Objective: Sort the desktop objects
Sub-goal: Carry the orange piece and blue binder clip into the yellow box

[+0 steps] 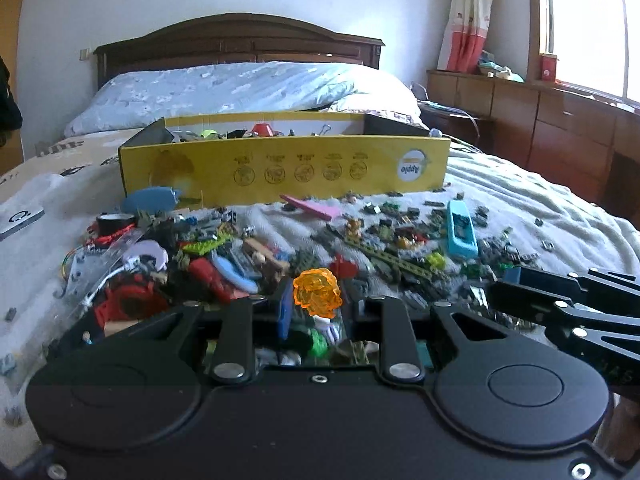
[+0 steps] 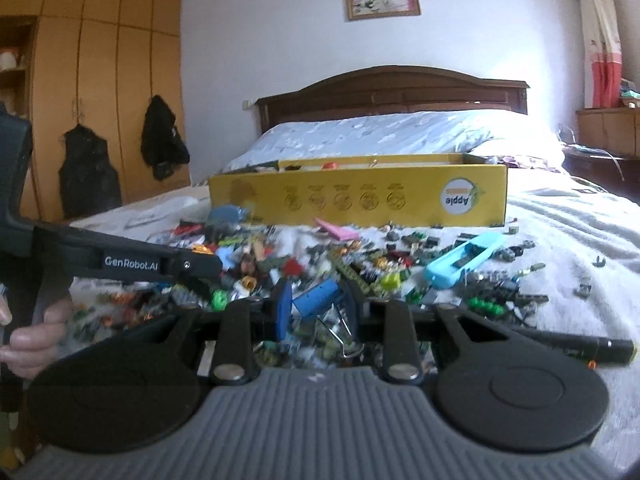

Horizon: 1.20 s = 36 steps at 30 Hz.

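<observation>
A heap of small toy bricks and oddments (image 1: 248, 256) lies on the white bedspread in front of a yellow cardboard box (image 1: 280, 164). My left gripper (image 1: 318, 308) is shut on a translucent orange piece (image 1: 318, 292), held a little above the heap. My right gripper (image 2: 318, 306) is shut on a blue binder clip (image 2: 318, 300), whose wire handles hang down behind it. The yellow box (image 2: 360, 200) stands straight ahead of both. In the right wrist view the left gripper (image 2: 192, 266) reaches in from the left, with a hand (image 2: 32, 340) on its grip.
A light blue case (image 1: 460, 228) and a pink strip (image 1: 312, 206) lie among scattered bricks. A black marker (image 2: 580, 350) rests at the right, a black tape roll (image 1: 114, 222) at the left. Pillows and a dark headboard (image 1: 240, 40) are behind the box.
</observation>
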{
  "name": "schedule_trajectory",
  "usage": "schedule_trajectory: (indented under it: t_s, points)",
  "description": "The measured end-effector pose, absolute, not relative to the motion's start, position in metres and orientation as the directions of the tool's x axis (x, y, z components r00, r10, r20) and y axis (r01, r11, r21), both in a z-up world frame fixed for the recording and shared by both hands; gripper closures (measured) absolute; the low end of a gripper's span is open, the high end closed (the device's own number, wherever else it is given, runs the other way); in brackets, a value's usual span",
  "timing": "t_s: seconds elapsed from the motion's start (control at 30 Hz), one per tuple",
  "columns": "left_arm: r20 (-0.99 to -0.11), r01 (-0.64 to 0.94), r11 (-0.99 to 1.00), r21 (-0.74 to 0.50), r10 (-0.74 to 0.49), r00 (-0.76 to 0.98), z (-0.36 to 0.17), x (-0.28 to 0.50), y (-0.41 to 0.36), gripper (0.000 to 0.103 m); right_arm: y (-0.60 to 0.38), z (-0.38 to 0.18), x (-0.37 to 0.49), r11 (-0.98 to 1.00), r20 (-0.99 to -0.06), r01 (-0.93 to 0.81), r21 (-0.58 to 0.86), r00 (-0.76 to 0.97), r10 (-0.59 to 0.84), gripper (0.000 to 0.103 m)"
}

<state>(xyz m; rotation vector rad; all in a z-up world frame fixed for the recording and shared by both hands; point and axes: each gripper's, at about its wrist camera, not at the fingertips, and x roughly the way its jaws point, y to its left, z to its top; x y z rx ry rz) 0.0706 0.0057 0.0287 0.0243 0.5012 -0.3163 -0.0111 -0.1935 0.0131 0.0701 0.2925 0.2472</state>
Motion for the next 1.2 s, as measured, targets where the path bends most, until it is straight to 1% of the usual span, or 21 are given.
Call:
schedule_trajectory:
  t_s: [0.13,0.33,0.5,0.6,0.77,0.9,0.97,1.07,1.2]
  points:
    - [-0.475,0.302,0.949,-0.086,-0.306,0.825,0.038,0.093,0.002,0.080,-0.202,0.025,0.005,0.969,-0.279,-0.231,0.082,0.928,0.245,0.071]
    - [-0.471,0.282,0.957,-0.068,-0.280,0.836,0.050,0.134,-0.006,0.080,-0.219,0.049,0.049,0.964,-0.298,-0.256,0.069,0.917,0.265,0.071]
    - [-0.479,0.276,0.960,-0.057,-0.269,0.835,0.061,0.181,-0.002,0.080,-0.222,0.062,0.095,0.963,-0.326,-0.267,0.023,0.909,0.260,0.071]
    - [-0.477,0.260,0.965,-0.032,-0.243,0.845,0.069,0.216,0.000,0.080,-0.225,0.067,0.127,0.965,-0.344,-0.262,0.011,0.905,0.249,0.071]
    - [-0.463,0.231,0.973,-0.010,-0.209,0.862,0.081,0.271,0.002,0.080,-0.232,0.074,0.185,0.975,-0.350,-0.218,0.041,0.911,0.218,0.071]
    - [-0.444,0.184,0.981,0.059,-0.140,0.885,0.087,0.314,-0.001,0.080,-0.236,0.077,0.236,0.984,-0.370,-0.175,0.027,0.913,0.173,0.071]
    - [-0.435,0.170,0.983,0.075,-0.122,0.892,0.089,0.333,-0.001,0.080,-0.237,0.077,0.256,0.988,-0.376,-0.151,0.025,0.915,0.150,0.071]
    - [-0.450,0.154,0.986,0.069,-0.107,0.887,0.084,0.360,-0.001,0.080,-0.236,0.077,0.283,0.991,-0.382,-0.136,0.016,0.915,0.132,0.071]
    - [-0.491,0.128,0.990,0.056,-0.084,0.867,0.071,0.396,0.001,0.080,-0.234,0.073,0.313,0.993,-0.403,-0.119,-0.006,0.909,0.107,0.071]
